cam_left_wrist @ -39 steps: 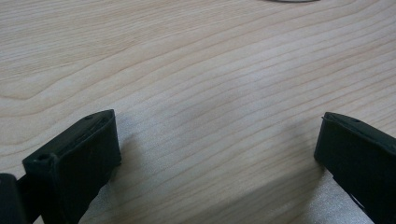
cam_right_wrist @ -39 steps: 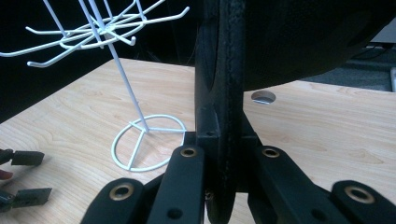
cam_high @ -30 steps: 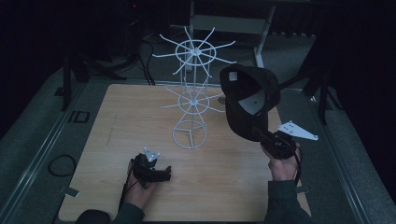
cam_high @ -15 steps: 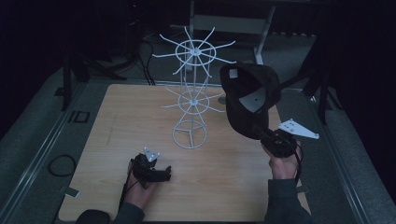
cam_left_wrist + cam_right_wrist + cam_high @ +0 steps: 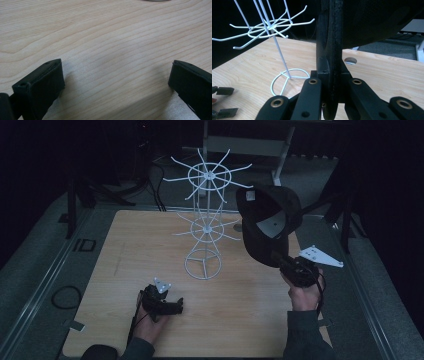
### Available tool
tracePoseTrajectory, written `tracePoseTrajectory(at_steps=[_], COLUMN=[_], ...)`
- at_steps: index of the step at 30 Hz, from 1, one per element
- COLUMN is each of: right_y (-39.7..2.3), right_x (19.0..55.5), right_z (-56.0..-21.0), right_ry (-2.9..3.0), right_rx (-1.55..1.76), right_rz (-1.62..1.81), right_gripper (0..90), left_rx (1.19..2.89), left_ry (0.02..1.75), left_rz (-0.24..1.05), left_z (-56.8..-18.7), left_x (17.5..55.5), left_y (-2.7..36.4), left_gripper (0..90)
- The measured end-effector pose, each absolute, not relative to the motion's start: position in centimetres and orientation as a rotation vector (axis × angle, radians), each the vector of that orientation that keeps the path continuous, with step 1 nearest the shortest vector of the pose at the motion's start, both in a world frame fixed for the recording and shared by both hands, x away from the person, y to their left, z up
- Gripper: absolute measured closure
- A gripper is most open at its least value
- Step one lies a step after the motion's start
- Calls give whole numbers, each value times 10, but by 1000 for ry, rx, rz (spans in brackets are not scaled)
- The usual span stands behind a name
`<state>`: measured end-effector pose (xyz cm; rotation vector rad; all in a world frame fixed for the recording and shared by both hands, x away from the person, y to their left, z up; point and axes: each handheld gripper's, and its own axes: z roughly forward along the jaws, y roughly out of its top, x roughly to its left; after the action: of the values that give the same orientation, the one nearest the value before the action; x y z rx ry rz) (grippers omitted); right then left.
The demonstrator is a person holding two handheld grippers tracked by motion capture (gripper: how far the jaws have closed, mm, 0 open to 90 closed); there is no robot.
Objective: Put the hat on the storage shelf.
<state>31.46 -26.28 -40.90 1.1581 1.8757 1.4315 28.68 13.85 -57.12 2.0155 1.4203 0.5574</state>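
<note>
one pale wooden table top (image 5: 125, 250), one white wire display rack with two tiers of hooked spokes on a ring base (image 5: 206, 227), one black cap with a stiff brim (image 5: 267, 222), and two black two-jaw grippers, one in each of the person's hands.

the wire rack stands upright toward the far middle of the table; its ring base sits on the wood and the upper wheel of spokes is wider than the lower one. in the right gripper view the rack (image 5: 274, 37) rises at the left, its ring base resting on the table (image 5: 249, 62).

the right gripper (image 5: 295, 267), in the person's right hand (image 5: 302, 292) at the right edge of the table, is raised off the wood and pinches the cap. in the right gripper view the jaws are closed tight on the cap's brim (image 5: 332, 57), which stands edge-on between them, while the dark crown fills the upper right. from above, the cap hangs in the air just right of the rack, level with its tiers, apart from the spokes, with its hollow inside turned toward the camera.

the left gripper (image 5: 167, 305), in the left hand (image 5: 147, 322), rests low on the near left part of the table, well apart from the rack. in the left gripper view its two jaws stand wide apart with bare wood grain (image 5: 112, 50) between them and nothing held.
</note>
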Motion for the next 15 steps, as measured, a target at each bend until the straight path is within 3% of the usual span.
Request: tracePoseTrajectory(at_steps=[15], right_y=[-264], right_x=[314], right_z=[-402], right_ry=[1859], right_rx=[1147], right_rz=[1436], right_gripper=[866], left_rx=[2015], left_ry=[1420], left_rz=[557], left_z=[-571], left_x=[287], left_y=[139], left_gripper=[1])
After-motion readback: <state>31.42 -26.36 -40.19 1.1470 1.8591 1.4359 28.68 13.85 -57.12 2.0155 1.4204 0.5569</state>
